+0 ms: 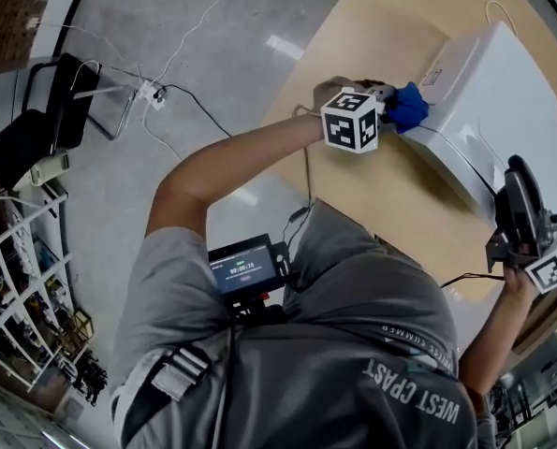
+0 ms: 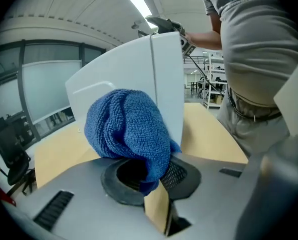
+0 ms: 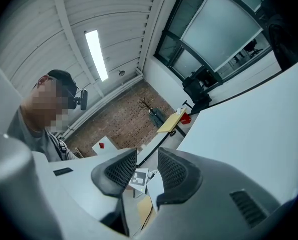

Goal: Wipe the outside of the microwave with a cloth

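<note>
At microwave point(image 1: 512, 82) corner, left gripper point(image 1: 388, 101) outstretched, fingers point(image 2: 179, 176) clamping blue cloth point(image 1: 409, 108); right gripper point(image 1: 520, 183) alongside microwave, fingers point(image 3: 174, 171) apart, empty.

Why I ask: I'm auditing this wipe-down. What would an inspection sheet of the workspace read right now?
Surface: light wooden table.
Job's things: white microwave on the table; blue cloth at its corner.
Clutter: nothing seen.
Grippers: left gripper shut on the cloth; right gripper open, empty, beside the microwave.
Cables: white cable over the floor to a power strip; dark cable across the microwave.
Surroundings: grey floor, black chair, shelving.
</note>
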`<state>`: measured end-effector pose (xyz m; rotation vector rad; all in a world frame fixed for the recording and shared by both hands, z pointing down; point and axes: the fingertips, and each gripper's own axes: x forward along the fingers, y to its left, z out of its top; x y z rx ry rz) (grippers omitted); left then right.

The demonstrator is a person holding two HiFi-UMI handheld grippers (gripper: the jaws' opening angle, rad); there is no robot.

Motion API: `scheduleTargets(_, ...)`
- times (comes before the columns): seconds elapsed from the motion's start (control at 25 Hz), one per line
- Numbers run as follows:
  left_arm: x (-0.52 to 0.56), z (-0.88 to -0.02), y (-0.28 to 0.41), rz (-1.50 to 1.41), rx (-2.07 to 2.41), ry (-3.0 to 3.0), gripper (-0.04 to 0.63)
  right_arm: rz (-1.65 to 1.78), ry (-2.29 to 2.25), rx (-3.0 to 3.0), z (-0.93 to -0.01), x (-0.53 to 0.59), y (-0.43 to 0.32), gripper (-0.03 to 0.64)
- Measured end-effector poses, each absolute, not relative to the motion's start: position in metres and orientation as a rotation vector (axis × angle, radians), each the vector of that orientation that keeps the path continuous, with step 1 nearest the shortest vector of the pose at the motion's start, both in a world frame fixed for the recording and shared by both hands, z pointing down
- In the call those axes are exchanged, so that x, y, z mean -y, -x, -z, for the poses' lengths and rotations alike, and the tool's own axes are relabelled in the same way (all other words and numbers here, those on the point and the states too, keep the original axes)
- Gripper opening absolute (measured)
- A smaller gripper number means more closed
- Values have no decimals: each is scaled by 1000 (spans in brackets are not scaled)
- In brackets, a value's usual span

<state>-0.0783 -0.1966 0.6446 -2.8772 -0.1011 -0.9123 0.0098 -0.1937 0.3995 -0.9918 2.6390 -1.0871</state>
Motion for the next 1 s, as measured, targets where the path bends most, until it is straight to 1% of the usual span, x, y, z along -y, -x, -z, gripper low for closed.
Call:
scheduleTargets(0.2, 220, -624, 58, 910, 21, 2883, 67, 1096, 1013, -2626, -396, 176, -16, 140)
scheduleTargets(0.36, 274, -613, 43, 861, -67, 2909, 67, 1095, 1067, -2599, -396, 185, -25, 140)
scheduleTargets(0.68, 367, -627, 1, 972, -253, 2849, 67, 1111, 1157, -2497, -408, 196, -74, 137)
scheduleTargets(1.0, 381, -635, -7, 991, -357, 2909, 67, 976, 1192, -2528, -401, 190, -93, 138)
